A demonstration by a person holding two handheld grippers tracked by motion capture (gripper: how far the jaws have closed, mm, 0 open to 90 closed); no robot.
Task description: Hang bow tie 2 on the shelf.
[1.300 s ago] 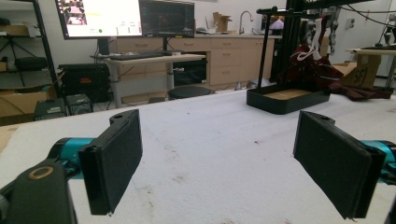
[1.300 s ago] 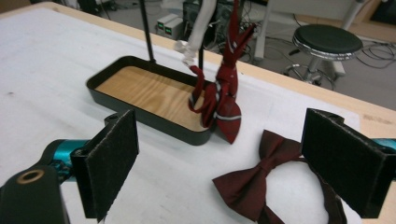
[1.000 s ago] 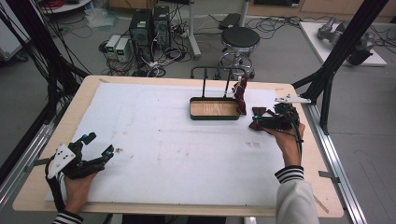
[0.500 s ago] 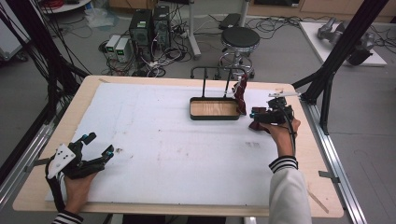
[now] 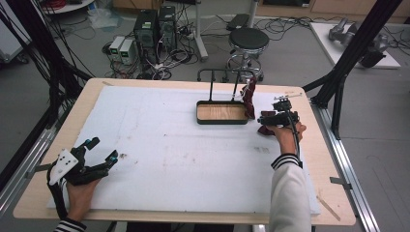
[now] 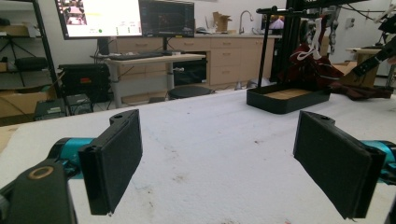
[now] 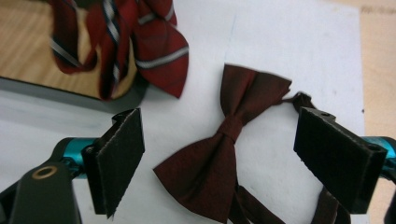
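A dark red bow tie [image 7: 224, 149] lies flat on the white mat, just right of the black tray [image 5: 222, 122]. My right gripper [image 7: 219, 158] hovers over it, one jaw on each side and neither pad touching it; the jaws have just been closing a little and still stand wide. In the high view this right gripper [image 5: 265, 118] hangs above the bow tie [image 5: 264, 130]. A red striped tie [image 7: 116, 42] hangs from the rack [image 5: 225, 72] into the tray. My left gripper [image 5: 102, 149] rests open at the near left, with nothing between the jaws of the left gripper [image 6: 217, 163].
The tray [image 6: 285, 100] has a wooden floor and a low black rim, with rack posts rising behind it. The table's right edge [image 5: 324, 159] runs close to my right arm. White mat [image 5: 159, 130] stretches between the two grippers.
My right gripper has moved left and down, toward the tray's right end, and now hangs over the bow tie. The left gripper has stayed where it was.
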